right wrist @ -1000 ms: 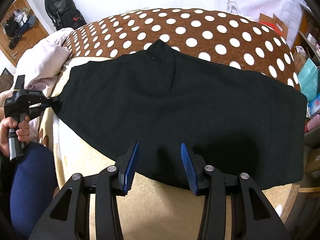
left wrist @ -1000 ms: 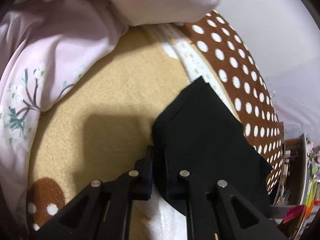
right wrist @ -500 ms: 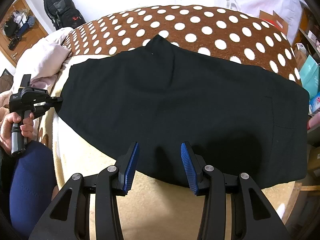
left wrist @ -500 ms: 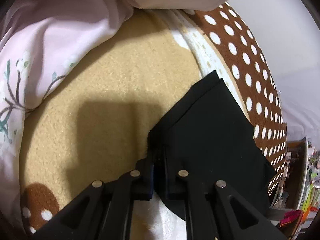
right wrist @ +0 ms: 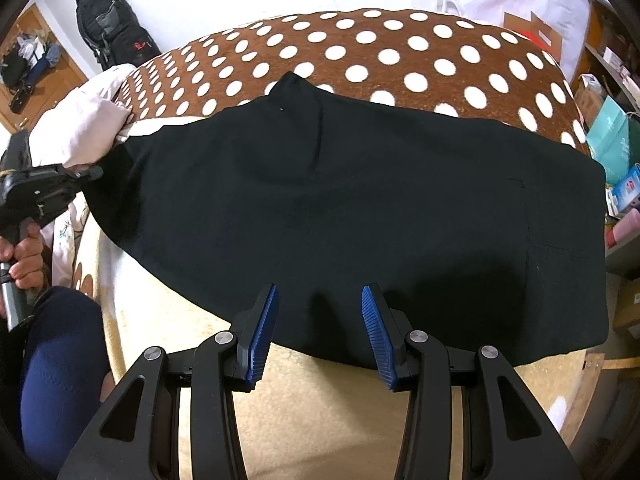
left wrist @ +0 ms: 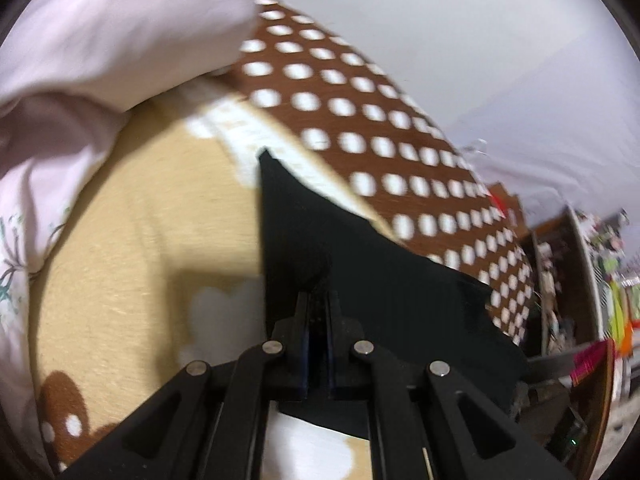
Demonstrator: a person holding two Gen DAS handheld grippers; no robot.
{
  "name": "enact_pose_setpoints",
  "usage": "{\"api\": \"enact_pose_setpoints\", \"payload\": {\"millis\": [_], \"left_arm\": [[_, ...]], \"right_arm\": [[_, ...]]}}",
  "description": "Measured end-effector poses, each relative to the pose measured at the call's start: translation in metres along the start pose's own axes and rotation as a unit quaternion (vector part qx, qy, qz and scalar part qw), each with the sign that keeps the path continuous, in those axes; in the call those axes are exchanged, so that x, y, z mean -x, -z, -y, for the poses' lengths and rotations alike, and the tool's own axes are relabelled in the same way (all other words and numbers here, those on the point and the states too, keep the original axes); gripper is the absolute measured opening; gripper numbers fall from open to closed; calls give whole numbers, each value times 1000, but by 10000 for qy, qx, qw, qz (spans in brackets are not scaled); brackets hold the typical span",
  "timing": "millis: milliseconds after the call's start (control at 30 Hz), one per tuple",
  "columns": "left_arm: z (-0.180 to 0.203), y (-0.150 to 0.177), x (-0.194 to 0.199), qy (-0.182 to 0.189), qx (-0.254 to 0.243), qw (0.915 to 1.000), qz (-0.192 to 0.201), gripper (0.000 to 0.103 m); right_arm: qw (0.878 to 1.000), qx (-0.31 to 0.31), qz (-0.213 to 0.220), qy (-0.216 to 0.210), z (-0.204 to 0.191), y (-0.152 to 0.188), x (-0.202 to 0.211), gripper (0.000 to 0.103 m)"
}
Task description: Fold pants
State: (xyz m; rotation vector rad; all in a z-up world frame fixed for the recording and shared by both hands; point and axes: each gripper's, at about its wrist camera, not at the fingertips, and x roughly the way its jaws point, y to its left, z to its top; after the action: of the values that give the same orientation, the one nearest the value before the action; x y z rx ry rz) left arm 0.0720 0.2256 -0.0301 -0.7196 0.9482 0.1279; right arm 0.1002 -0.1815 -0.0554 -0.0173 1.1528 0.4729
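Observation:
Black pants (right wrist: 360, 200) lie spread across the bed, one end at the left and the wide end at the right. In the left wrist view my left gripper (left wrist: 318, 296) has the left end of the pants (left wrist: 380, 280) pinched between its jaws, which are still closing, and the fabric rises off the tan blanket. The right wrist view shows that left gripper (right wrist: 90, 172) at the pants' left tip, held by a hand (right wrist: 24, 256). My right gripper (right wrist: 319, 292) hovers open over the near edge of the pants, blue pads (right wrist: 262, 332) apart, gripping nothing.
A brown blanket with white dots (right wrist: 400, 52) covers the far side of the bed. Pink bedding (left wrist: 100, 60) is heaped at the left. A black backpack (right wrist: 108, 28) leans on the far wall. Shelves with boxes (right wrist: 612, 148) crowd the right. A knee in navy (right wrist: 56, 360) is near left.
The left gripper has closed on the pants' left end and lifted it off the blanket, and its view has swung up. The right gripper has stayed open in place.

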Motion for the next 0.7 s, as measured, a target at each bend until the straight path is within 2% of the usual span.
{"api": "enact_pose_setpoints", "payload": {"millis": [133,300,500,633,700], "left_arm": [[38,6,1,346,-404,9985,-86,7],[93,25,-10,725,-1055,9909,-415,7],[148,68,-51,1024,-1836,9710,-1135,7],[154,99,-91,872,-2095,9562,-1851,7],[151,109,-104,745,-2181,9506,-2080,7]], "right_arm": [[10000,-73,17,-31,4,3,1,45],[9997,-217,38,-41,13,7,1,45],[9992,-396,32,-15,28,12,2,45],[9988,-485,24,-22,35,15,2,45],[9986,-534,11,-39,37,16,1,45]]}}
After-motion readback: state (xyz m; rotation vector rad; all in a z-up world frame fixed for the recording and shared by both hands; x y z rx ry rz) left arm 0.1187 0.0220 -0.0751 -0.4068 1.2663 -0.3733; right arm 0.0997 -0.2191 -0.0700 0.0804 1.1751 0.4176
